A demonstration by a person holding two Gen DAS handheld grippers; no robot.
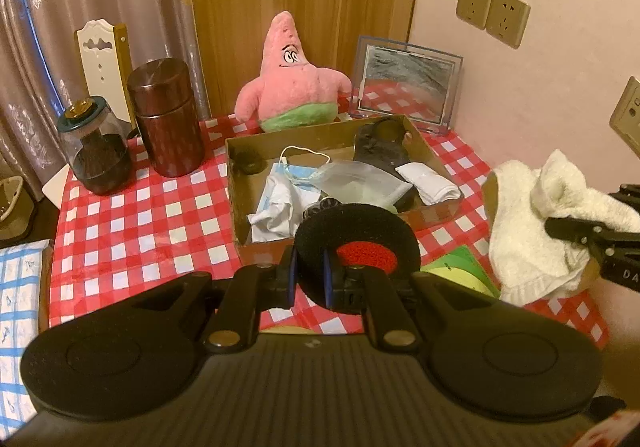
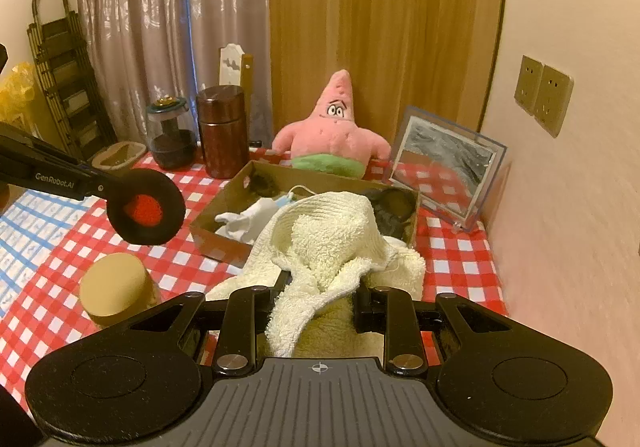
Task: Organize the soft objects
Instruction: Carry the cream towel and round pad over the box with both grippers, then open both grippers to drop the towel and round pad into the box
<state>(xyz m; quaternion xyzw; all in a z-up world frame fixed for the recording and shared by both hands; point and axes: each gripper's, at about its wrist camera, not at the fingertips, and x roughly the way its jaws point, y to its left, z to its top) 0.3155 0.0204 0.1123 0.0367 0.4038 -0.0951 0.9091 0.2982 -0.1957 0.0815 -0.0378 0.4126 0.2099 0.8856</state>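
Both grippers are loaded: the left gripper pinches a black foam pad just short of the cardboard box, while the right gripper clamps a cream towel beside it. Next, I'd guess, each needs carrying over the box and releasing.

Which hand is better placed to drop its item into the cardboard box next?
Left. The left gripper holds the black foam ear pad close to the cardboard box near edge; the right gripper holds the bulkier white towel, draped lower.
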